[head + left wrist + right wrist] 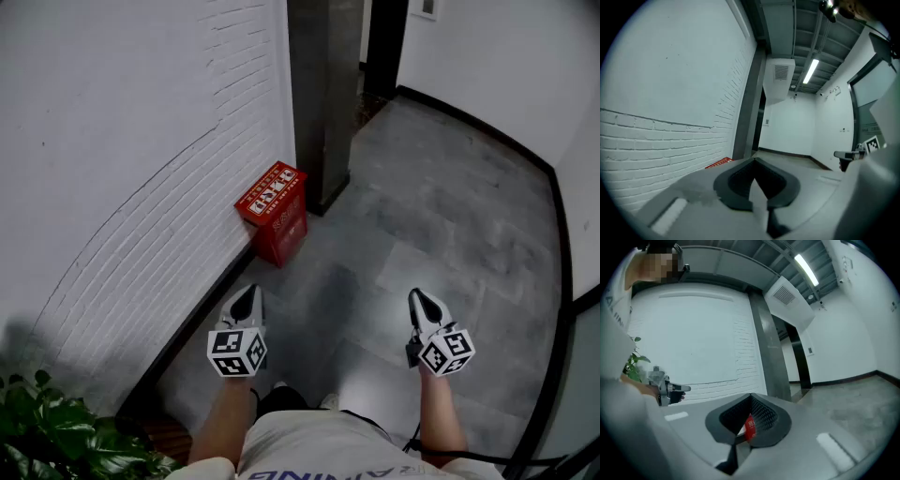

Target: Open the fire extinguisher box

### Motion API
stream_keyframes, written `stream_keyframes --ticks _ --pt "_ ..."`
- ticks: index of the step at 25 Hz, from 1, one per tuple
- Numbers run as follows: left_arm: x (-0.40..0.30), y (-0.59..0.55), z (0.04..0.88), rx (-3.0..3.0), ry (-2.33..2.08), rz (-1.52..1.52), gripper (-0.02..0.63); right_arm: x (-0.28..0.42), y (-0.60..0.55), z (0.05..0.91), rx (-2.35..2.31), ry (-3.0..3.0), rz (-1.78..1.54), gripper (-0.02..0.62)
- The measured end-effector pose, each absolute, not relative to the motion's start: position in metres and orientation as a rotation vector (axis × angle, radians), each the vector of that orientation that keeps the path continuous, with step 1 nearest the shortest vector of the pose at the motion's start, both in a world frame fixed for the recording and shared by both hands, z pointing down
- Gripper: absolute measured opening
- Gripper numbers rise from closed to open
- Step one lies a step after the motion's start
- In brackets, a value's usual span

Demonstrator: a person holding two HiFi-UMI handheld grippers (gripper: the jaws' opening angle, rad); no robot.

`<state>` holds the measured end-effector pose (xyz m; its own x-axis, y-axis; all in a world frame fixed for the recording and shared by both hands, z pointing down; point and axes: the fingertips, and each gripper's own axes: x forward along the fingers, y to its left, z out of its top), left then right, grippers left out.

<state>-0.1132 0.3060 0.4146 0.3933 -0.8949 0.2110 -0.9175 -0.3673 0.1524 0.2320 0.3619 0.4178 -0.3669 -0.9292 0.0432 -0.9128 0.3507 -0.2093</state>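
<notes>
The red fire extinguisher box (273,212) stands on the grey floor against the white brick wall, beside a dark pillar (323,94); its lid is down. My left gripper (247,298) hovers about a step short of it, jaws together, holding nothing. Level with it to the right is my right gripper (418,302), also shut and empty. In the left gripper view a red corner of the box (718,163) peeks past the left gripper (754,160). In the right gripper view a sliver of the box (750,428) shows behind the right gripper (751,396).
A leafy potted plant (56,441) sits at the lower left by the wall. A dark baseboard runs along the walls. The grey tiled corridor floor (441,216) stretches ahead to a dark doorway (386,42). A dark-framed panel (572,375) borders the right side.
</notes>
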Motion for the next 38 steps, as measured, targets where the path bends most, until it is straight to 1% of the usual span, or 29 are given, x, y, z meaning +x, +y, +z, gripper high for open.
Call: stream_keyframes --ticks 4,10,15,19,24,28,38 --pt "-0.102 0.294 0.419 2.392 -1.615 0.151 0.003 0.237 0.350 0.426 -1.686 2.552 -0.310 0.005" --pt "-0.083 0.242 0.428 2.409 -1.604 0.159 0.003 0.245 0.300 0.434 -1.664 2.563 -0.312 0.005" --pt "-0.069 0.164 0.449 2.382 -1.582 0.149 0.003 0.258 0.226 0.444 -1.676 2.587 -0.315 0.005" --pt "-0.067 0.077 0.453 2.360 -1.581 0.138 0.003 0.260 0.138 0.443 -1.679 2.616 -0.326 0.005" --pt "-0.087 -0.027 0.447 2.334 -1.601 0.158 0.003 0.242 0.023 0.427 -1.648 2.650 -0.320 0.005" --pt "-0.106 -0.089 0.444 2.294 -1.647 0.141 0.003 0.221 -0.052 0.417 -1.589 2.705 -0.292 0.005" --pt "-0.150 -0.152 0.454 2.136 -1.836 0.104 0.003 0.155 -0.196 0.420 -1.301 2.879 -0.288 0.005"
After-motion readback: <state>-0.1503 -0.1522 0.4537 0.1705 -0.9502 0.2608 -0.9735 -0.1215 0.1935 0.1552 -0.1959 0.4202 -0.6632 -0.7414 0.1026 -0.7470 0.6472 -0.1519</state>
